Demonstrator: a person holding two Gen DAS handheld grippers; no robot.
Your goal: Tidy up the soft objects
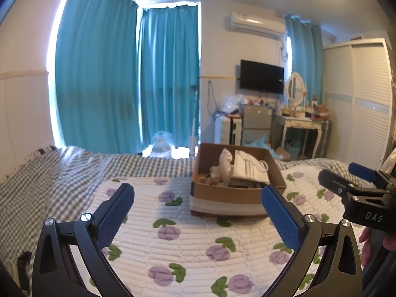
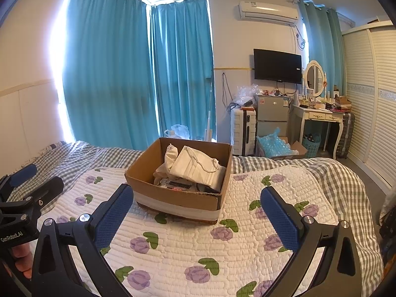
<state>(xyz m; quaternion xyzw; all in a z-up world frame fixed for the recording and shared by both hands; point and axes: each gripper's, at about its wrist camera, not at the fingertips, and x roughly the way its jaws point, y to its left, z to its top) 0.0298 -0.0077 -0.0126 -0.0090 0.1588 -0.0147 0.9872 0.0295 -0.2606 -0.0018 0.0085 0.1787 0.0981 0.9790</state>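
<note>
A brown cardboard box (image 1: 247, 195) (image 2: 173, 198) with a white band round its base stands on the flowered quilt (image 1: 188, 242) (image 2: 188, 247) of a bed. Inside it lie a folded white cloth item with a cord (image 1: 248, 167) (image 2: 195, 165), a cream pouch (image 1: 224, 164) (image 2: 170, 157) and darker items underneath. My left gripper (image 1: 198, 212) hovers open in front of the box, empty. My right gripper (image 2: 198, 212) is also open and empty, just short of the box. Each gripper shows at the edge of the other's view (image 1: 356, 185) (image 2: 27, 185).
A grey checked sheet (image 1: 49, 173) (image 2: 334, 173) covers the bed around the quilt. Beyond the bed are teal curtains (image 2: 111, 74), a white suitcase (image 2: 242, 131), a small fridge (image 2: 272, 116), a dressing table (image 2: 319, 118) and a slatted wardrobe (image 2: 371, 86).
</note>
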